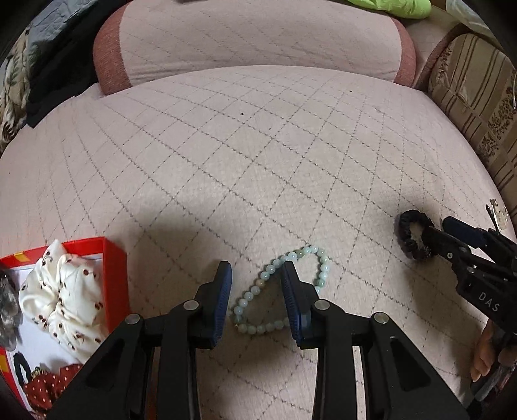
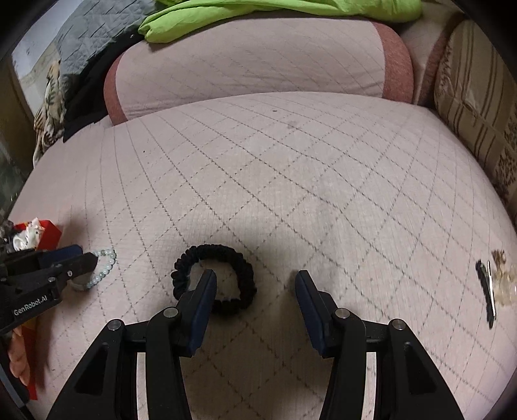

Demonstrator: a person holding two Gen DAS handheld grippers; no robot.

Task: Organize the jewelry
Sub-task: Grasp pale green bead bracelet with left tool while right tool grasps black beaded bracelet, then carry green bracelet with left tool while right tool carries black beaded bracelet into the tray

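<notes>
A pale green bead bracelet (image 1: 258, 287) lies on the quilted pink cushion; it also shows in the right wrist view (image 2: 105, 265). My left gripper (image 1: 257, 269) is open with its fingers straddling one side of the bracelet. A black scrunchie (image 2: 239, 261) lies on the cushion; it also shows in the left wrist view (image 1: 405, 223). My right gripper (image 2: 255, 276) is open; its left finger sits inside the scrunchie's ring and its right finger outside. A red box (image 1: 114, 274) at the left holds a white dotted scrunchie (image 1: 64, 297) and other hair ties.
A hair clip and a clear trinket (image 2: 491, 287) lie on the cushion at the right. A bolster pillow (image 2: 252, 61) with green fabric (image 2: 274, 16) on it lies at the back. A striped cushion (image 2: 478, 106) stands at the right.
</notes>
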